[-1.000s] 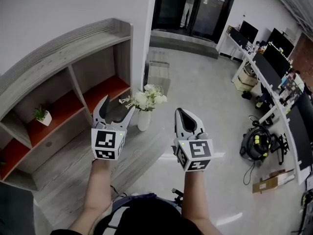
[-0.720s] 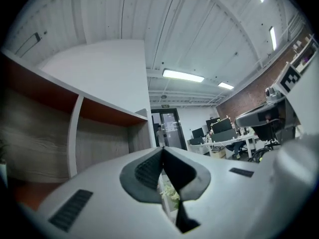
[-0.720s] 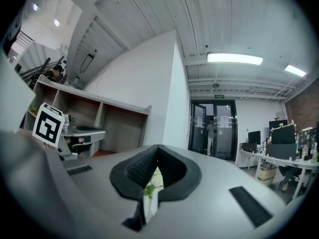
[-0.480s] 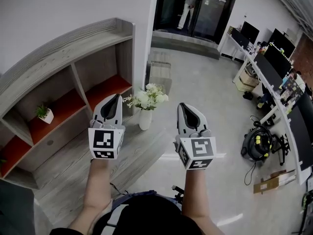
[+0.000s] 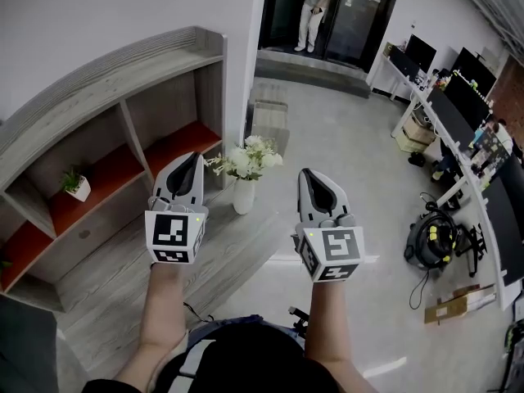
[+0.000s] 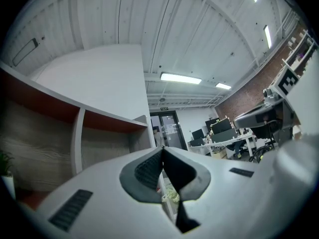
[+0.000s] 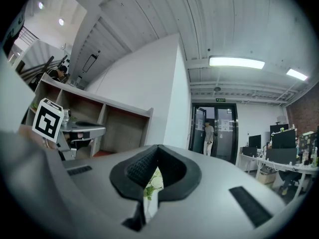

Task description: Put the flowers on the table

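A white vase (image 5: 243,196) with white flowers (image 5: 248,159) stands on the grey wooden table (image 5: 123,277), near its far corner. My left gripper (image 5: 190,160) is shut and empty, held just left of the flowers and nearer to me. My right gripper (image 5: 316,178) is shut and empty too, to the right of the vase over the floor. Through the slit of the left gripper (image 6: 162,152) a bit of flowers (image 6: 172,195) shows. Past the shut tips of the right gripper (image 7: 158,150) the flowers (image 7: 153,182) show as well.
A grey shelf unit with orange-red boards (image 5: 106,178) lines the wall left of the table, with a small potted plant (image 5: 75,184) in it. A person (image 5: 312,11) stands at the glass doors ahead. Desks with monitors (image 5: 458,105) and a vacuum (image 5: 430,240) are at the right.
My left gripper's jaws have gone from wide open to shut, with nothing between them. Both grippers rose slightly; the person at the doors moved closer.
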The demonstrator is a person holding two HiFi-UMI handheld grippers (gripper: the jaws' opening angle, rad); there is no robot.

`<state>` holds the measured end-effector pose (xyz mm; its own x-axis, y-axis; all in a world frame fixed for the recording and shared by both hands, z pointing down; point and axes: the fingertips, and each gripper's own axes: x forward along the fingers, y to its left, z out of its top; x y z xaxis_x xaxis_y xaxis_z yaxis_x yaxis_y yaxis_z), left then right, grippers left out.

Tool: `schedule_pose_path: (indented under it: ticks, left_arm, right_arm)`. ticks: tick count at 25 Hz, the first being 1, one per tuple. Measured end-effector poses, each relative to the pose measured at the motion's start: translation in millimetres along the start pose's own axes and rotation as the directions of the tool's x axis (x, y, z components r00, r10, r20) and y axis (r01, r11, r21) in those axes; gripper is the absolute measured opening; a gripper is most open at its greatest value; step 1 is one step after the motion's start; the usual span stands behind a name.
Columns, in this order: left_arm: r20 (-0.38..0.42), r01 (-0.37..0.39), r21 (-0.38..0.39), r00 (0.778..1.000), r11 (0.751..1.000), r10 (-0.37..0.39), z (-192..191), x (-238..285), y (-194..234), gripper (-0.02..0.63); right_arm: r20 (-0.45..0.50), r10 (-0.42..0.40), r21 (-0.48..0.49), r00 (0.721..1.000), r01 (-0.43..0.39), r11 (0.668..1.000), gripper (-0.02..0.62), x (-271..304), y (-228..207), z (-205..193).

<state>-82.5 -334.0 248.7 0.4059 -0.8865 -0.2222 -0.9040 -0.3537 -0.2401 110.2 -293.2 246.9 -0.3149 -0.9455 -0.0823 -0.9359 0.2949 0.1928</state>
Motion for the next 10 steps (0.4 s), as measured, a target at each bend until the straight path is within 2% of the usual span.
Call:
schedule_pose_path:
  ticks: [10]
  left_arm:
    - [0.02, -0.002, 0.032, 1.0, 0.999, 0.001, 7.9, -1.8, -8.5, 0.012]
  right_arm:
    - [0.02, 0.003, -0.003, 1.0, -0.003, 1.0, 0.014, -8.9, -8.8, 2.9]
